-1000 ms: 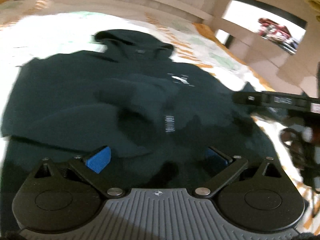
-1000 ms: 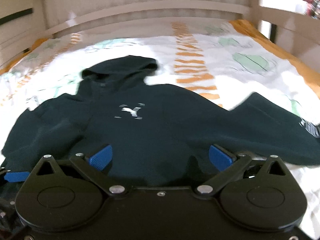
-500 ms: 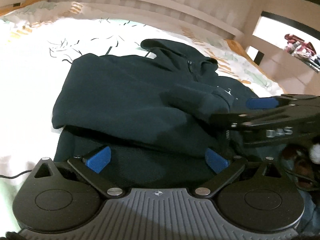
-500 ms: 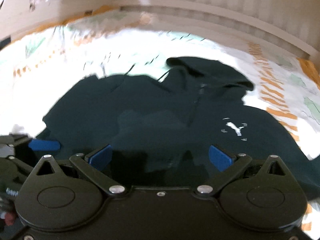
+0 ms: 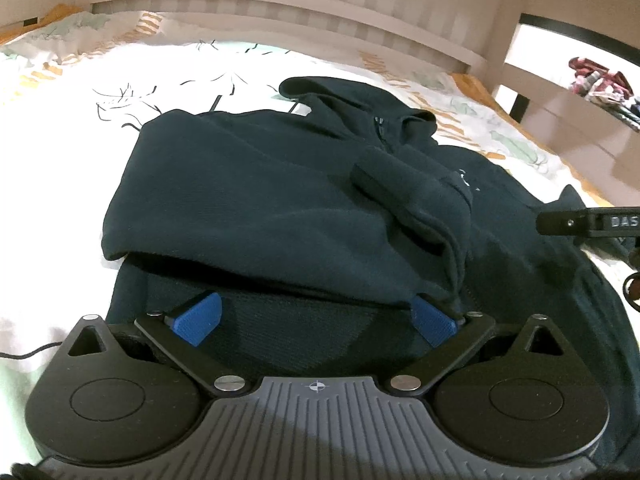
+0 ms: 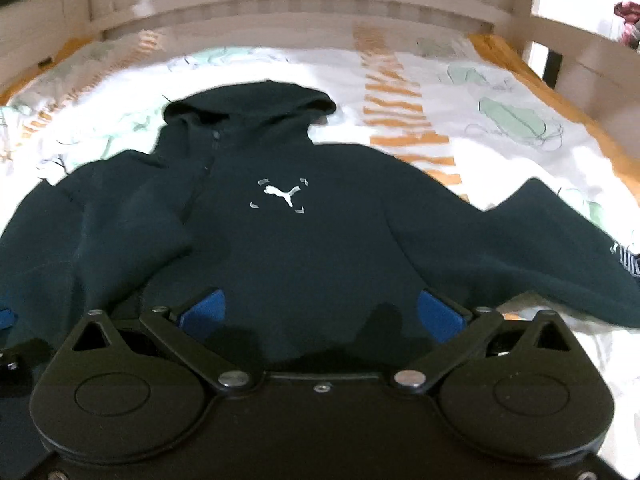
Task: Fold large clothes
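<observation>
A bed (image 6: 500, 92) with a white sheet printed in orange and pale green fills both views, a slatted wooden rail (image 5: 280, 4) along its far side. On it lies a dark hoodie (image 6: 320, 248), chest up, hood (image 6: 248, 100) toward the rail. In the left wrist view one sleeve (image 5: 412, 192) is folded across the body; in the right wrist view the other sleeve (image 6: 552, 240) lies spread out over the sheet. A small white logo (image 6: 282, 194) sits on the chest. The left hand-held gripper (image 5: 316, 318) hovers at the hem, jaws wide, gripping nothing. The right hand-held gripper (image 6: 322, 316) is likewise spread wide and empty, low over the hoodie's lower edge.
</observation>
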{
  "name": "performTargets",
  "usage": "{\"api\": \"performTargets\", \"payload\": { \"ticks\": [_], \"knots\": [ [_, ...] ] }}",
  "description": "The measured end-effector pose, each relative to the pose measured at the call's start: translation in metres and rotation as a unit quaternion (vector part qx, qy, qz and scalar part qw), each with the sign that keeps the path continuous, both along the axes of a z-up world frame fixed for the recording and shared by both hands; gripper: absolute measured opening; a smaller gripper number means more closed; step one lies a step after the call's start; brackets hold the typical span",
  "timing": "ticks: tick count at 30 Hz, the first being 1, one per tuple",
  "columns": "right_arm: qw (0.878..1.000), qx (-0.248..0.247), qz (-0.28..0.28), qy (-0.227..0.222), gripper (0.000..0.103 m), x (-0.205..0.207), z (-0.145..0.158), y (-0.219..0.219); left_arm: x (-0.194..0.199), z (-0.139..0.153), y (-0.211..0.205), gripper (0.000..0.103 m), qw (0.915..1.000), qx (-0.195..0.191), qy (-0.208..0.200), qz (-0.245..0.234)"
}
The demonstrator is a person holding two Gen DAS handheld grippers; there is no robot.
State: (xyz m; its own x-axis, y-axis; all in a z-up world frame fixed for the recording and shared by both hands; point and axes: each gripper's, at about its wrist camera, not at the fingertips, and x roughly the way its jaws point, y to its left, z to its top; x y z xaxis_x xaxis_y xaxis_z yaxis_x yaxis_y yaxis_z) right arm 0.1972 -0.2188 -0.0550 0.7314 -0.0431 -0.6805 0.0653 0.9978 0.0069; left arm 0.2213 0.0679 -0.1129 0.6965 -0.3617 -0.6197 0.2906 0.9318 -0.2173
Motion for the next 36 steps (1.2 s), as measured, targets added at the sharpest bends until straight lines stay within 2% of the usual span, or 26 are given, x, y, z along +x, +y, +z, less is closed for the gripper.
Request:
{"api": "performTargets", "payload": {
  "ticks": [7,10,13,16,20,22,25,28,31,36],
  "knots": [
    [0.994,0.011,0.104,-0.019,0.102,0.016,0.006,0.078,0.0,0.0,0.009,0.103,0.9997,-0.024,0.0,0.001],
    [0.991,-0.02,0.13,-0.009,0.102,0.03,-0.005,0.105,-0.001,0.0,0.009,0.103,0.9997,-0.024,0.0,0.001],
    [0.99,-0.058,0.126,0.015,0.102,0.038,-0.02,0.112,-0.001,0.0,0.009,0.103,0.9997,-0.024,0.0,0.0],
    [0.995,-0.063,0.083,0.005,0.102,0.034,-0.021,0.09,-0.001,0.0,0.009,0.103,0.9996,-0.027,0.0,0.0],
    [1.0,-0.014,0.011,-0.012,0.102,0.017,-0.011,0.041,-0.001,0.0,0.008,0.103,0.9998,-0.018,0.0,0.0],
    [1.0,0.014,-0.016,-0.005,0.102,0.008,-0.011,0.018,-0.001,0.001,0.007,0.103,0.9999,-0.016,0.0,0.0],
    [0.998,0.046,-0.033,0.015,0.102,-0.003,-0.018,-0.003,-0.002,0.001,0.007,0.103,0.9999,-0.016,-0.001,0.0],
    [0.997,0.056,-0.038,0.025,0.102,-0.012,-0.023,-0.016,-0.002,0.001,0.007,0.103,0.9999,-0.015,-0.001,0.0],
    [0.996,0.087,-0.029,0.018,0.102,-0.019,-0.023,-0.027,-0.002,0.001,0.006,0.103,0.9999,-0.013,-0.001,0.0],
    [0.99,0.133,-0.049,0.011,0.102,-0.009,-0.025,-0.049,-0.003,0.001,0.006,0.103,0.9999,-0.013,-0.001,0.0]
  ]
}}
